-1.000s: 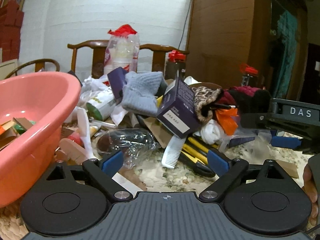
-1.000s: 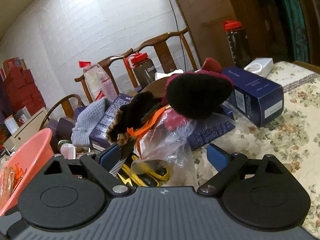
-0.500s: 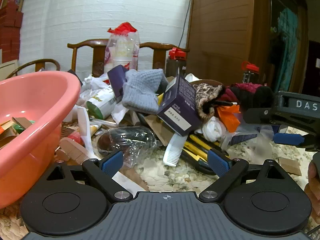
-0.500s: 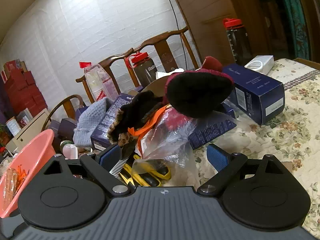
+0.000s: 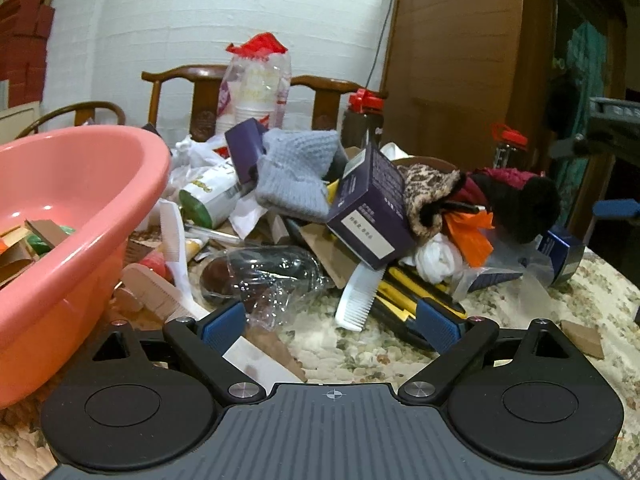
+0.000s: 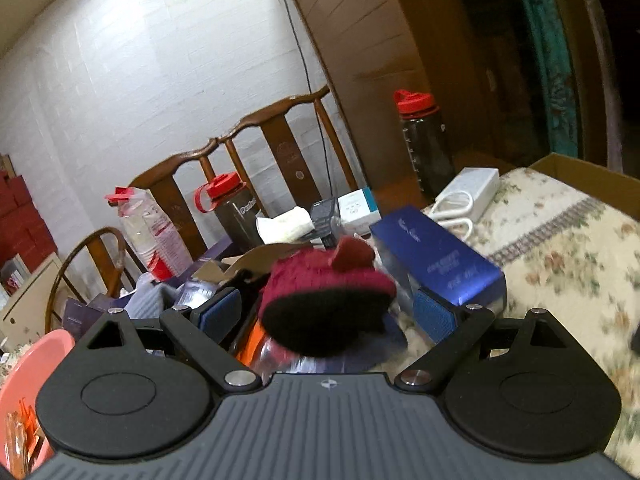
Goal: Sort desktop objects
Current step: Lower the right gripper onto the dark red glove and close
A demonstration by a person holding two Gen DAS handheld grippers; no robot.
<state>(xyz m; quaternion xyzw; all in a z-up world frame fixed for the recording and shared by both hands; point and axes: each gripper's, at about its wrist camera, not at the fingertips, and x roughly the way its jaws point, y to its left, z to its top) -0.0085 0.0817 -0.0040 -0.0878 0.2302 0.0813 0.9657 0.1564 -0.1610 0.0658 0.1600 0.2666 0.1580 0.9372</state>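
Right tongs: gaping wide, gripping nothing; the red hat is sitting between the blue pads, w/ no contact showing. View is blurring, so the exact gap can't be told.
Left tongs: also spread wide & empty, hanging low over the bench, facing the pile front.
Task items: a mixed heap is lying mid-bench; the pink basin is sitting at left w/ some scraps already inside, prob. one sorting bin.
Risk 1: hat is resting on top of a clear bag & orange strip; closing low may be catching those too, dragging the heap.
Risk 2: hat is soft, black lining bulging; a shallow pinch may be slipping off the knit.
Risk 3: blue box is lying just beside the right pad; a sideways sweep may be knocking it.
Risk 4: purple box is leaning tilted on the heap; pulling a neighbour may be toppling it onto the white comb.
Around: grey knit, leopard fabric, crushed bottle, yellow-black tool, second comb near the basin.
In the way: 2 red-cap bottles & chairs are standing behind; a cardboard box is sitting at far right.
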